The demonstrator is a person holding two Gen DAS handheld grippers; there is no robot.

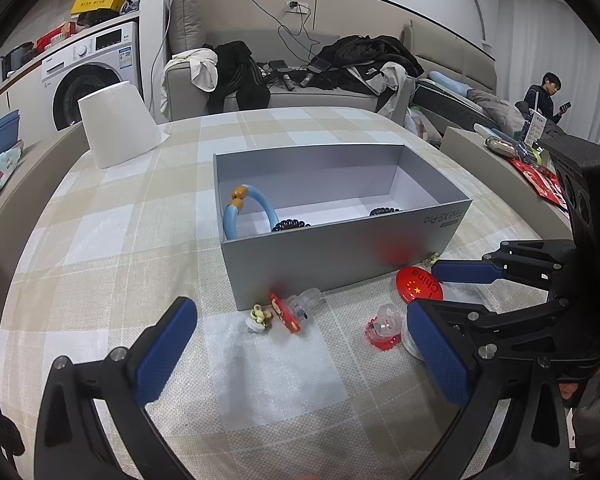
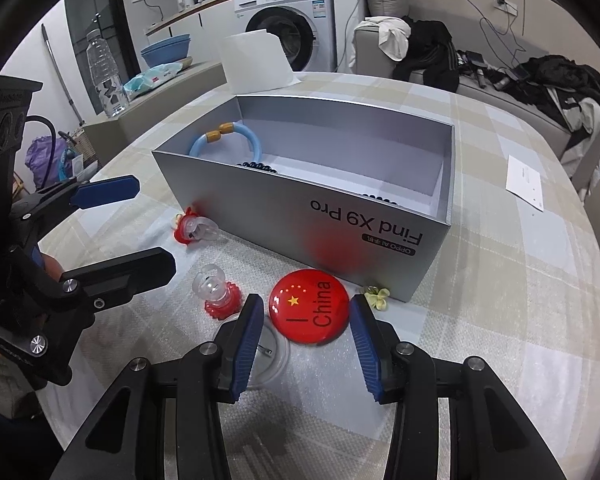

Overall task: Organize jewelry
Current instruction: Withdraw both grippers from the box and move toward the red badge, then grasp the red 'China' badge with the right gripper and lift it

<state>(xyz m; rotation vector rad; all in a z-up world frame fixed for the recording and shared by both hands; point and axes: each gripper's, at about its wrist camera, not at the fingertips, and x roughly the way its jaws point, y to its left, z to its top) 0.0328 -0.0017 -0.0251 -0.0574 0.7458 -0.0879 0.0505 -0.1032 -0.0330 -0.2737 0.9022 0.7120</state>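
A: Left wrist view. What does the grey box hold?

B: An open rectangular carton with a pale floor, at frame centre on a checked cloth. Inside, lower left: a smooth light-blue bangle with two tan beads, leaning on the wall; dark coiled bands lie along the near wall.

A: And outside it?

B: Below the box: a small flower clip, a red patterned clip, a clear-and-red ring piece, and a glossy red round badge. The left gripper stands wide open, nothing between its blue ribbed pads. At right, the right gripper straddles the badge.

A: Right wrist view?

B: The box shows its printed side; bangle at upper left inside. The badge, lettered "China", lies flat between the right gripper's pads; the jaws are apart, not visibly pressing it. Only here: a clear disc under the left pad, yellowish flowers, and the open left gripper at frame left.
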